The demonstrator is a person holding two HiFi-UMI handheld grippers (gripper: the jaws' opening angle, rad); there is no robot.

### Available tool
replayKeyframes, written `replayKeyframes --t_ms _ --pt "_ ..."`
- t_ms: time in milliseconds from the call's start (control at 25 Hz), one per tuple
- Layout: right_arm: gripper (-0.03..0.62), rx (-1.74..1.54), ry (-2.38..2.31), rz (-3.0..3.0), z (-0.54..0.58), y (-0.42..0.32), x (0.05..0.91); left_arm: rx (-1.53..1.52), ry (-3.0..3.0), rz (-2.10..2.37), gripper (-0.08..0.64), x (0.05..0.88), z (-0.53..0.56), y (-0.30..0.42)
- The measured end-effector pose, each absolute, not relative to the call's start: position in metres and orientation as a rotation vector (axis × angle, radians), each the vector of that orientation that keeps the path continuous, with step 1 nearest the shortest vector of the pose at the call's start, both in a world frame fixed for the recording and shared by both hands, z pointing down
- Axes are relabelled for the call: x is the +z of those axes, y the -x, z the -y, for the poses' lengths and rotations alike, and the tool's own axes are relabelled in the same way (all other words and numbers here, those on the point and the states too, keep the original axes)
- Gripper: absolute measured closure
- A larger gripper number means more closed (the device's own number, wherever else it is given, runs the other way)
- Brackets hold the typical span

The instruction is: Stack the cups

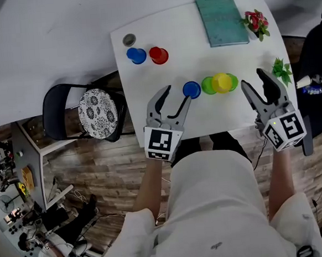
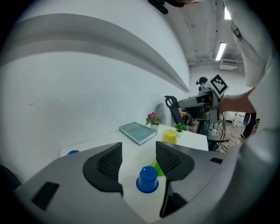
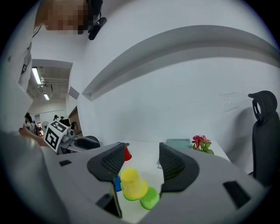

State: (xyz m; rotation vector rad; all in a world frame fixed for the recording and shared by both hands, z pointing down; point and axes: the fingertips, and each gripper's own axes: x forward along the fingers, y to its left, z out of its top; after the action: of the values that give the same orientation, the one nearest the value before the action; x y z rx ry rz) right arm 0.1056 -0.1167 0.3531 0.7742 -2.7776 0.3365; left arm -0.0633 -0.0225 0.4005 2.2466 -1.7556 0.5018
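Several upside-down cups stand on the white table (image 1: 149, 115). A blue cup (image 1: 191, 89) (image 2: 147, 179) sits just ahead of my left gripper (image 1: 179, 94) (image 2: 139, 162), in line with its open jaws and untouched. To its right are a green cup (image 1: 207, 86), a yellow cup (image 1: 222, 82) (image 3: 132, 183) that seems to sit over a green one (image 3: 126, 197), and another green cup (image 3: 150, 197). My right gripper (image 1: 252, 79) (image 3: 141, 160) is open and empty, right of this group. A grey cup (image 1: 129, 40), a second blue cup (image 1: 137, 55) and a red cup (image 1: 158, 55) stand at the far left.
A teal book (image 1: 221, 13) lies at the table's far side, with red flowers (image 1: 256, 22) beside it and a small green plant (image 1: 282, 69) at the right edge. A black chair with a patterned cushion (image 1: 97, 113) stands left of the table.
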Motion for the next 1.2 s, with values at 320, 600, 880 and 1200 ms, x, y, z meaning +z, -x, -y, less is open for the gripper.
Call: replayKeyframes --t_ms 320,600,880,1200 --pt "0.344 0.308 -0.912 2.719 0.103 -0.088 0.342 0.512 -2.277 1.751 0.321 0.408 0.029 0.131" --pt "0.344 0.295 -1.055 2.631 0.090 -0.085 0.336 0.545 -2.272 1.736 0.321 0.435 0.058 0.171" --pt "0.344 0.299 -1.174 2.540 0.078 -0.094 0.336 0.583 -2.256 1.700 0.321 0.469 0.094 0.190" --pt "0.344 0.318 -1.267 2.453 0.067 -0.109 0.339 0.587 -2.211 1.711 0.321 0.500 0.118 0.201"
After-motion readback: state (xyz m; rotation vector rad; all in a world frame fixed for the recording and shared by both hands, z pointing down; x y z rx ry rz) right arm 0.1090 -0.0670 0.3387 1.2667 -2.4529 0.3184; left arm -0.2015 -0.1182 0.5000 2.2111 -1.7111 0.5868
